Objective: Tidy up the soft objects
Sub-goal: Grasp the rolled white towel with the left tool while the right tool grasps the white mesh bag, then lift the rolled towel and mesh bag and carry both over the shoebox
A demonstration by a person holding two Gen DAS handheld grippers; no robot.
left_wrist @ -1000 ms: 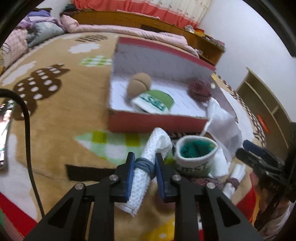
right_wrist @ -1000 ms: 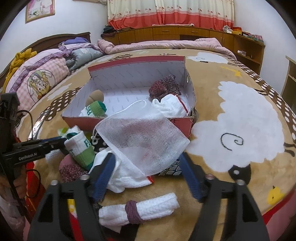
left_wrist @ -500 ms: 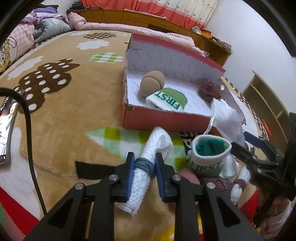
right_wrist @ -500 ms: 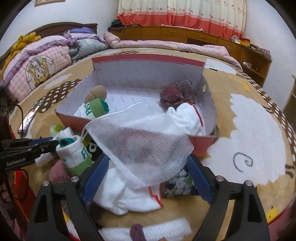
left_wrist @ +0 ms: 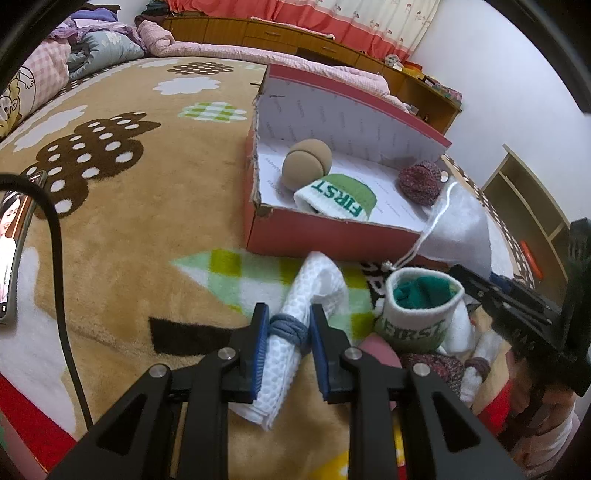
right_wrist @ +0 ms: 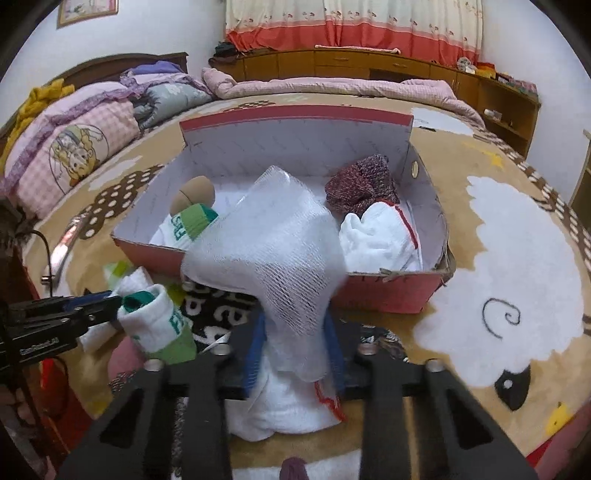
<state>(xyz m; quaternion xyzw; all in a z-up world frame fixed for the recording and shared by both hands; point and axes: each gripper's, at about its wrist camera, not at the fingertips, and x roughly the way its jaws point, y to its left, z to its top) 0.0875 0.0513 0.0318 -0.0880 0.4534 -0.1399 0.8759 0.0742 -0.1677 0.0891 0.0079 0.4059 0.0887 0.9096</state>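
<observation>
Closed in from wide onto the mesh bag [right_wrist: 273,251] draped over the red box [right_wrist: 384,295] rim, right gripper [right_wrist: 295,354] jaws closing around it, left gripper [left_wrist: 286,343] jaws clamping the rolled towel [left_wrist: 295,325]; boxing underway, lifting both in next.

Each claw, the left claw [left_wrist: 286,341] and the right claw [right_wrist: 295,349], has black triangular-cutout arms, silver screws, blue pads; white lettering, apparently a logo, marks one side.

Patterned tan bed blanket [left_wrist: 122,206], pink checked pillow [right_wrist: 70,155], striped curtains [right_wrist: 354,26], wooden shelf [left_wrist: 532,206], phone [left_wrist: 13,254]
</observation>
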